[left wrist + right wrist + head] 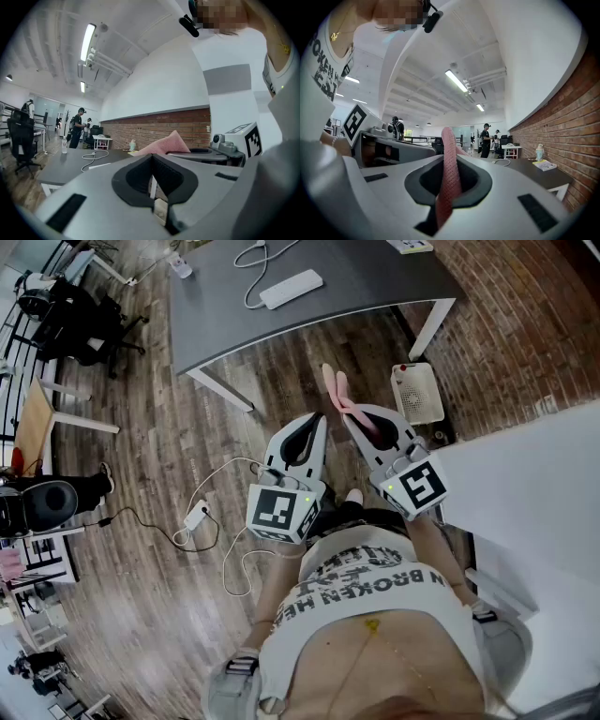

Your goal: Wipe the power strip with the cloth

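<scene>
1. Our right gripper (361,418) is clamped on the pink cloth (449,168); our left gripper (317,423) is closed with nothing in it.
2. The power strip (292,288) lies on the grey table (375,277), well ahead of both grippers and slightly leftward, its length running crosswise.

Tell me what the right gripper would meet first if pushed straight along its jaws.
Probably the grey table: the right gripper, shut on the pink cloth, points toward its near edge. Height is unclear; it might pass just over the top.
</scene>
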`<act>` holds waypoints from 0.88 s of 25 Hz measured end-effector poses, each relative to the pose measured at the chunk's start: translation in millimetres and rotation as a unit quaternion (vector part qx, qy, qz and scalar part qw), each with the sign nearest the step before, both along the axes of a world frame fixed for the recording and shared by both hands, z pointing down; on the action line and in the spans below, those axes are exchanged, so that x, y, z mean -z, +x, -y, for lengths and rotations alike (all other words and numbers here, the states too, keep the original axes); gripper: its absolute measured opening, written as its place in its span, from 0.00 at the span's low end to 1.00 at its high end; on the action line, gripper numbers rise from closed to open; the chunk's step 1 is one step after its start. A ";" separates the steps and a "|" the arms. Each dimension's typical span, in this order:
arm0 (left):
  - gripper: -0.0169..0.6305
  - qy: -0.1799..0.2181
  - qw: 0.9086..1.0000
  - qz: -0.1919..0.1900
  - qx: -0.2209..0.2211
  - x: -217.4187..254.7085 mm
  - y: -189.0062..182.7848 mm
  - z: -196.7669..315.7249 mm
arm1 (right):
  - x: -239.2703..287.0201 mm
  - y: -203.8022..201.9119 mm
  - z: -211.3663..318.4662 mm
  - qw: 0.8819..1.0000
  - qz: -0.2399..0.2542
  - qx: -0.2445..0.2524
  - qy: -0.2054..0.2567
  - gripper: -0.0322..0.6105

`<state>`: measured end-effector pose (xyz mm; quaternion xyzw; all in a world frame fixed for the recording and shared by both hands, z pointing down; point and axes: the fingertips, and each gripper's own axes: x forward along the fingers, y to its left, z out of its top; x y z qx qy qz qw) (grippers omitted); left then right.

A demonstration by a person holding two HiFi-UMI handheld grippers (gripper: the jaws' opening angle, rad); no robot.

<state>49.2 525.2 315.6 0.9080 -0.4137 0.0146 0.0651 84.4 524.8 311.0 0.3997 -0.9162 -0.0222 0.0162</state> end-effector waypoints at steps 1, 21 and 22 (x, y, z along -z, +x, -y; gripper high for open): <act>0.04 0.000 1.000 0.000 0.001 0.1 2.4 0.2 | 0.7 2.4 0.2 1.000 0.009 -0.001 -0.005 0.07; 0.04 -0.025 0.999 -0.004 -0.020 -31.3 23.7 86.0 | -20.5 50.3 84.0 0.998 0.023 -0.057 -0.022 0.08; 0.04 -0.025 0.999 -0.005 -0.024 -32.4 24.3 98.8 | -20.6 49.5 96.0 0.998 0.023 -0.059 -0.021 0.08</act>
